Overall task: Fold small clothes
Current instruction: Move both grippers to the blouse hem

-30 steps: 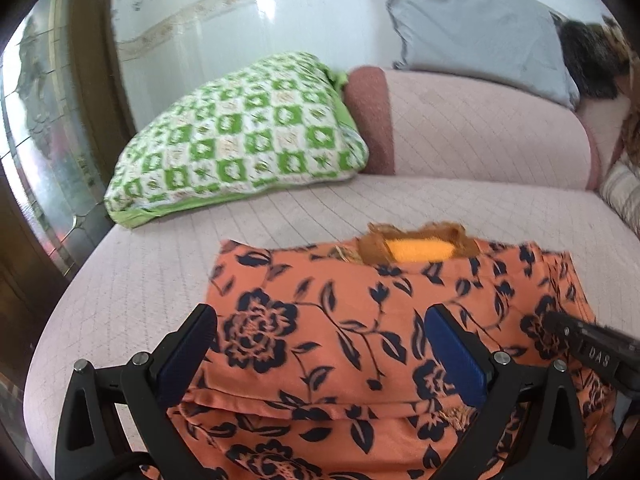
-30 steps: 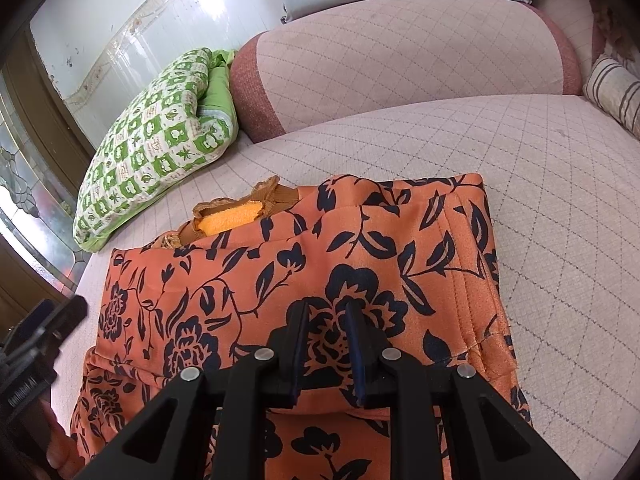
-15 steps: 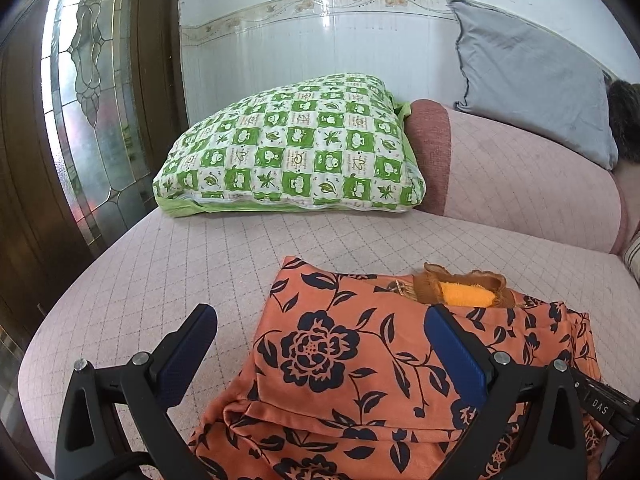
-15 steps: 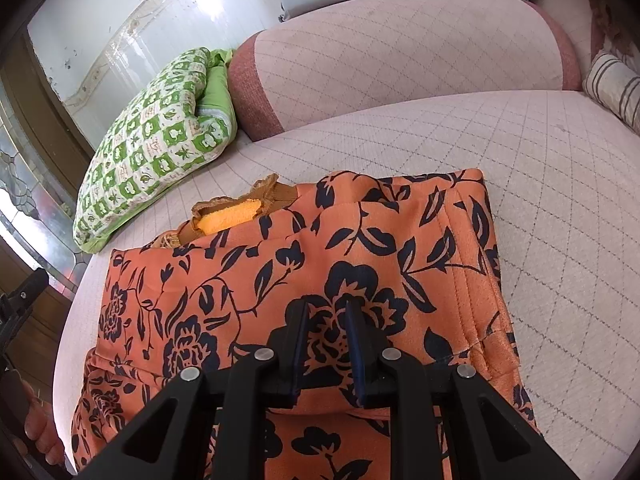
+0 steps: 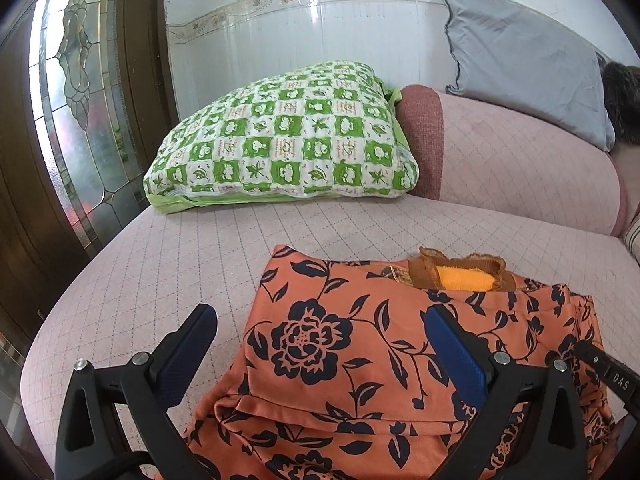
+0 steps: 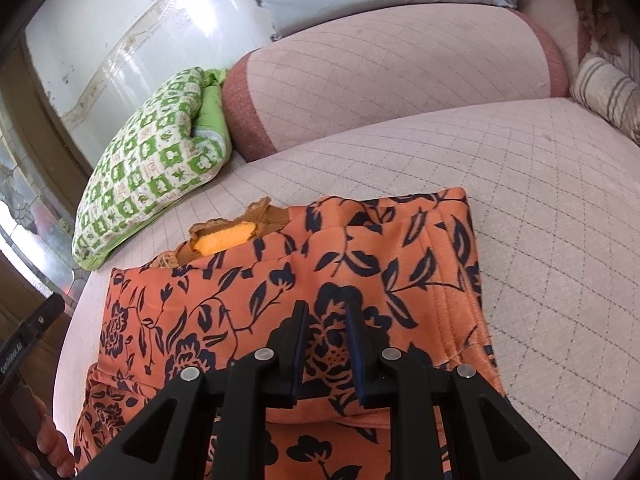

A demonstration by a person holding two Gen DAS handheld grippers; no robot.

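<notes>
Left wrist view: I am looking along my left gripper [image 5: 320, 344], whose blue-padded jaws are standing wide apart and grasping nothing, one finger over the bare quilted pink sofa seat [image 5: 168, 280], the other over the orange floral garment [image 5: 340, 340]. That garment is lying folded on the seat, its near layers overlapping in a thick crease, with a brown frilled neckline showing a yellow-orange lining [image 5: 460, 278] at its far edge. Behind it, a green-and-white checked pillow [image 5: 288, 144] is leaning against the pink sofa backrest [image 5: 520, 168], and a grey cushion [image 5: 520, 64] is resting on top of the backrest against the tiled wall. A dark door with leaded glass [image 5: 76, 112] is standing at the left. Right wrist view: I am holding my right gripper [image 6: 326, 314] with its jaws drawn narrow, the fingers pressing onto the garment's near fold and a ridge of fabric showing between them. A striped cushion [image 6: 608, 92] is sitting at the far right, and fingers of my left hand [image 6: 48, 444] are showing at the lower left.
</notes>
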